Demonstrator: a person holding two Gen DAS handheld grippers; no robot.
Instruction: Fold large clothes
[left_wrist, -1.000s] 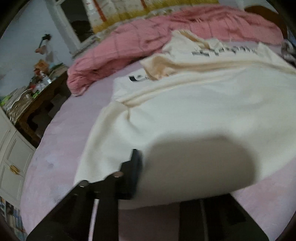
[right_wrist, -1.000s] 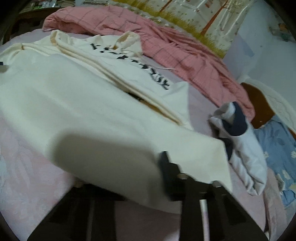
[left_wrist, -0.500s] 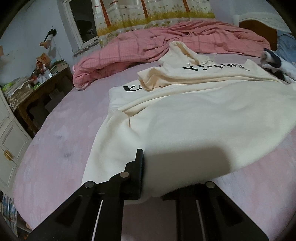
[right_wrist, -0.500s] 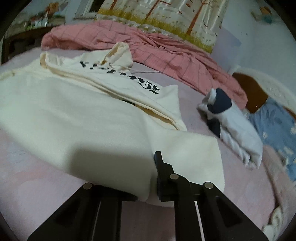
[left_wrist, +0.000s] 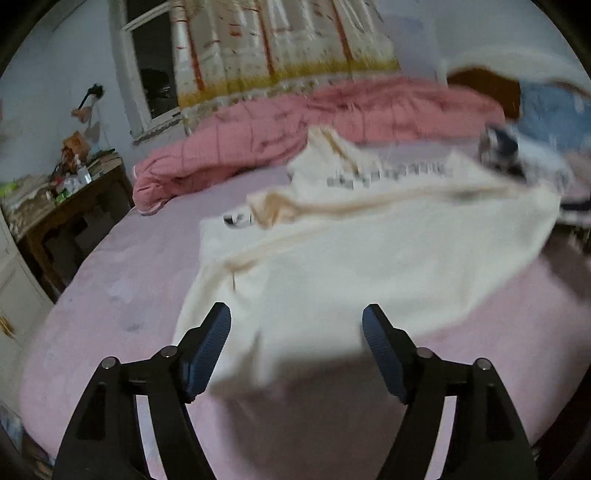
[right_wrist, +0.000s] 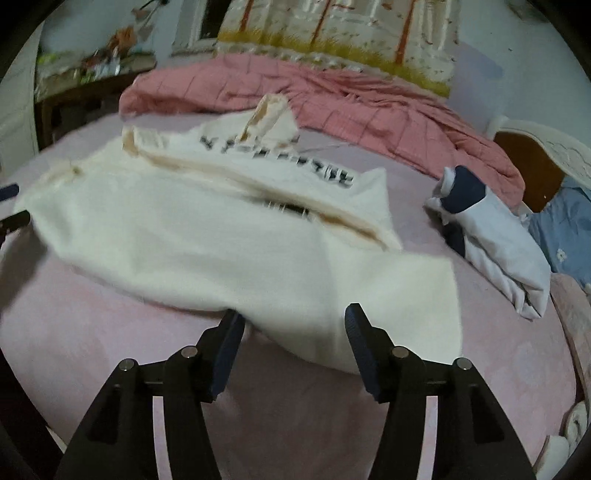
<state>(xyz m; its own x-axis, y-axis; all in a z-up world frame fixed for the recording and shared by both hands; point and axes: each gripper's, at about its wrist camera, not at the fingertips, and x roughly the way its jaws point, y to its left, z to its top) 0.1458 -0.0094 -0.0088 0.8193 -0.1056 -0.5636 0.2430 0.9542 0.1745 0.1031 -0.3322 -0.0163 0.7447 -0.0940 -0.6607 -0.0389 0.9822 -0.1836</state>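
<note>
A large cream sweatshirt (left_wrist: 369, 258) with black lettering lies partly folded on the pink bed; it also shows in the right wrist view (right_wrist: 207, 236). My left gripper (left_wrist: 295, 332) is open, its jaws apart over the sweatshirt's near left edge, holding nothing. My right gripper (right_wrist: 293, 332) is open over the near right edge of the cloth, holding nothing. The cloth lies flat on the bed between and beyond the fingers.
A rumpled pink quilt (left_wrist: 295, 125) lies along the far side of the bed. A folded white and navy garment (right_wrist: 491, 243) sits to the right. A cluttered wooden side table (left_wrist: 62, 206) stands at the left. A blue pillow (right_wrist: 561, 229) is at the headboard.
Both grippers were shut on the sweatshirt's near edge and have opened, letting it drop onto the bed. Both have drawn back a little.
</note>
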